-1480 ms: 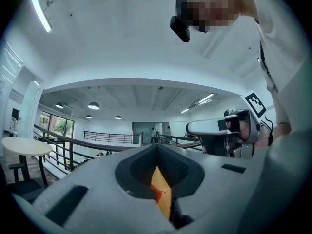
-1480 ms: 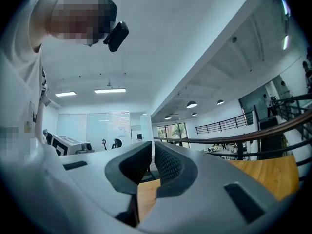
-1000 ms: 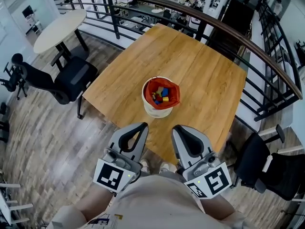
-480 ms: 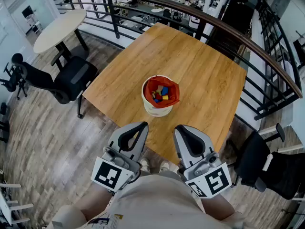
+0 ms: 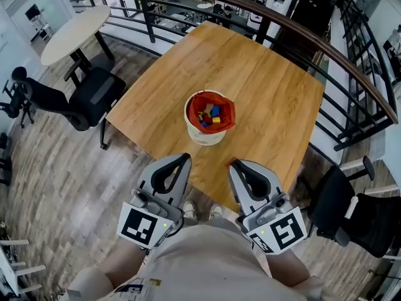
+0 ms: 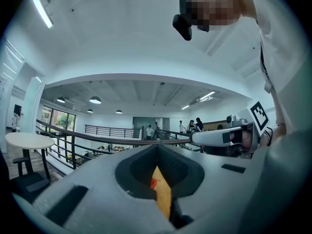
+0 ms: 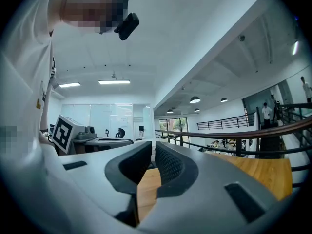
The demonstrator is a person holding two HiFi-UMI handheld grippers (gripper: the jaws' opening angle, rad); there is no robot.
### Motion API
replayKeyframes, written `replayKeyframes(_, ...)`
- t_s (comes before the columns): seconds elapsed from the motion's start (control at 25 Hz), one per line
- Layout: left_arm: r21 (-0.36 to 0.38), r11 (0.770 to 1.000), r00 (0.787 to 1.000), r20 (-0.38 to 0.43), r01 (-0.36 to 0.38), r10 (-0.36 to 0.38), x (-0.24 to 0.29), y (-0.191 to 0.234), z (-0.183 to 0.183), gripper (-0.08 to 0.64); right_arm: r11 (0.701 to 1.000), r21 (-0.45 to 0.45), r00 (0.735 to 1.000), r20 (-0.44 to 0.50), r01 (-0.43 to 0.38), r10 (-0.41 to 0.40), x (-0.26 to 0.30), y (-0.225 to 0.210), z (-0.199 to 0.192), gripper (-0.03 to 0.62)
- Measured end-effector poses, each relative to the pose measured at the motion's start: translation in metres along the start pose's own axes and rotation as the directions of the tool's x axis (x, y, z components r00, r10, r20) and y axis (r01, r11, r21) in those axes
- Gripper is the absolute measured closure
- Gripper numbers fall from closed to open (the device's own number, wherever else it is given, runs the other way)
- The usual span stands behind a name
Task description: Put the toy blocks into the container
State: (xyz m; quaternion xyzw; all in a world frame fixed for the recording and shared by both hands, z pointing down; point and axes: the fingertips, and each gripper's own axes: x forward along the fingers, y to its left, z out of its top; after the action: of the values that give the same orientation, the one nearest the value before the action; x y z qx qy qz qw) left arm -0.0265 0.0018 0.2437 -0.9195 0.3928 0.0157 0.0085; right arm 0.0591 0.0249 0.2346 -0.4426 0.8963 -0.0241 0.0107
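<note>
**Red-lined container at mid-table, both grippers shut and empty**

Toy blocks (image 5: 212, 114): blue, yellow and red pieces, heaped inside the container (image 5: 203, 138). Container white-walled, upright, fitted with a red liner (image 5: 228, 115) folded over the rim. Stands roughly midway across the wooden table (image 5: 263, 74), somewhat nearer the person's side.

Left gripper (image 5: 187, 158): held level at the near corner of the table, tip aimed toward the container and well apart from it. Jaws together, pads (image 6: 179, 171) meeting at the tip with nothing between them. Only a sliver of table wood and a speck of red seen through the hollow behind the tip. Marker cube (image 5: 141, 226) at the rear, close to the person's shirt (image 5: 207, 265).

Right gripper (image 5: 233, 163): just beside the left one, likewise level and short of the container. Jaws closed to a hairline slit, ribbed pads (image 7: 169, 165) empty, bare tabletop beyond them.

Round the table:
- dark curved railing (image 5: 294, 30) along the far side and the right
- black office chair (image 5: 91, 99) to the left, round white table (image 5: 69, 30) behind it
- second black chair (image 5: 351, 215) at lower right
- plank floor (image 5: 56, 174) underneath
- pale shoes (image 5: 188, 211) just visible between the grippers
</note>
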Motion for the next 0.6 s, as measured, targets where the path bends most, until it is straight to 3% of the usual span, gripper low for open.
replayKeyframes(0.28, 0.002, 1.000, 1.000, -0.021, 0.004, -0.004, 0.024, -0.001, -0.011, 0.548, 0.997, 0.042, 0.995, -0.084, 0.060, -0.056, 0.005, -0.030, -0.023, 0.558)
replayKeyframes(0.52, -0.034, 0.999, 0.998, -0.061, 0.005, -0.007, 0.051, -0.002, -0.036, 0.548, 0.993, -0.014, 0.967, -0.229, 0.114, -0.114, 0.014, -0.053, -0.059, 0.555)
replayKeyframes(0.6, -0.052, 0.999, 0.996, -0.084, 0.008, -0.013, 0.059, -0.003, -0.051, 0.548, 0.991, -0.011, 0.953, -0.274, 0.135, -0.133, 0.017, -0.062, -0.075, 0.496)
